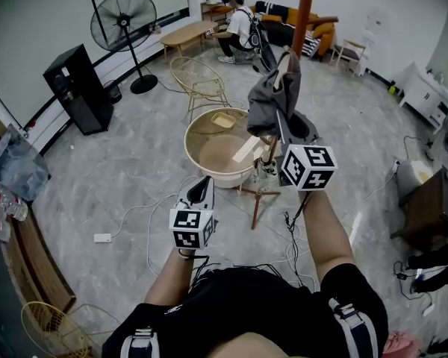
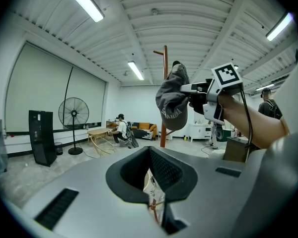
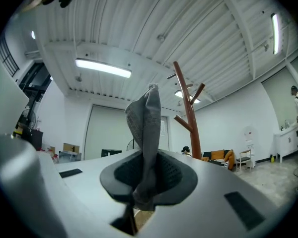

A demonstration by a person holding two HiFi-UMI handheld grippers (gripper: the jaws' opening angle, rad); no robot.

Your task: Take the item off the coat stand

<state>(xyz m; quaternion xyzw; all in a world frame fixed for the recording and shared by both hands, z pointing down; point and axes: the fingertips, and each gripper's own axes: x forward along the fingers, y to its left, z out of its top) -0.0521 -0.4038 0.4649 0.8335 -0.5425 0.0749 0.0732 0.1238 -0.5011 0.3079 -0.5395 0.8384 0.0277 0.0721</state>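
Observation:
A grey cap (image 1: 271, 99) hangs pinched in my right gripper (image 1: 282, 121), which is shut on its fabric; the marker cube (image 1: 308, 167) sits just below. In the right gripper view the cap (image 3: 145, 123) rises folded from between the jaws of the right gripper (image 3: 145, 185). The brown coat stand (image 1: 305, 10) stands just behind the cap, and the cap hangs clear of the coat stand (image 3: 187, 110) and its pegs. From the left gripper view the cap (image 2: 172, 105) hangs in front of the coat stand (image 2: 165, 78). My left gripper (image 1: 202, 188) stays lower left, shut and holding nothing; the left gripper (image 2: 151, 182) shows only a thin slit.
A round beige tub (image 1: 198, 136) stands below the cap, with a small wooden stool (image 1: 259, 194) beside it. A wire chair (image 1: 199, 80), a standing fan (image 1: 124, 21) and a black tower (image 1: 78, 88) stand to the left. A person (image 1: 237, 28) sits at the back. Cables (image 1: 153, 215) trail on the floor.

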